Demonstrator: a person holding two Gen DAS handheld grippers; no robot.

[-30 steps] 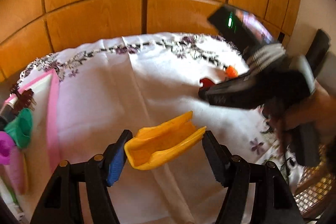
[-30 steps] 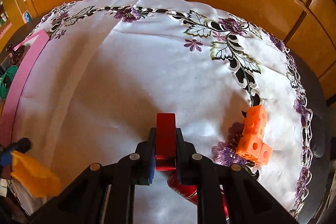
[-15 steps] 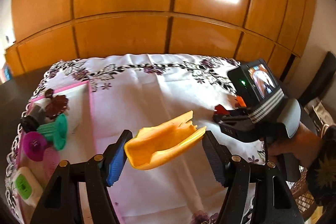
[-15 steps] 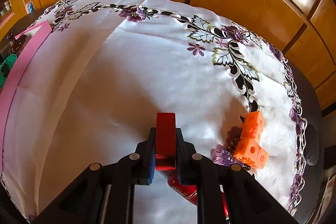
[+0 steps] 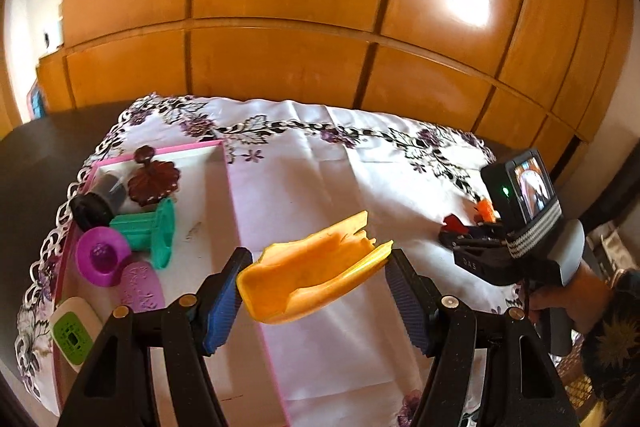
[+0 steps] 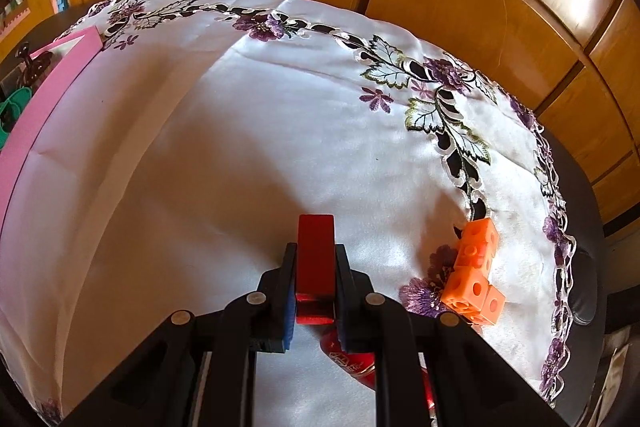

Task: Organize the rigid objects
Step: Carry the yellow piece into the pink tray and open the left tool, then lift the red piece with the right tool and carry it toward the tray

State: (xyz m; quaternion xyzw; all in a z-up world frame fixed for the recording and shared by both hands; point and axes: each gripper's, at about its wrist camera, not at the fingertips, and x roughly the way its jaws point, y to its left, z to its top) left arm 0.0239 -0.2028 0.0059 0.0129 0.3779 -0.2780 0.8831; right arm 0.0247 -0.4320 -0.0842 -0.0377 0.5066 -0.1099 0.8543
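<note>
Since a second ago the left gripper [image 5: 316, 291] has swung left and up, so the pink-rimmed tray [image 5: 224, 163] that sat at the frame's edge now fills the lower left of its view, while the right gripper [image 6: 316, 279] has barely shifted over the cloth.

The white tablecloth with purple embroidered flowers [image 6: 240, 131] covers the dark table in front of glossy orange wooden cabinet doors [image 5: 280, 7]. The tray lies on the cloth's left part, its white floor holding a dark brown scalloped piece [image 5: 154, 181], a green plastic spool [image 5: 150, 229], a purple plastic funnel-shaped disc [image 5: 102, 255], a black and grey cylinder [image 5: 98, 201], a lilac oval piece [image 5: 142, 287] and a white case with a green square face [image 5: 74, 331].

The left gripper's fingers stand wide, with the yellow-orange plastic scoop [image 5: 312, 273] between them; its closed end touches the blue left pad [image 5: 224, 301], and whether the open end touches the right finger cannot be told. The scoop hangs above the tray's right rim.

The right gripper's fingers are narrow, clamped on the red rectangular block [image 6: 315, 259] above the cloth. To its right, a cluster of orange plastic linking cubes [image 6: 476, 273] rests on the cloth near its edge. A red can [image 6: 352, 359] shows partly beneath the fingers.
</note>
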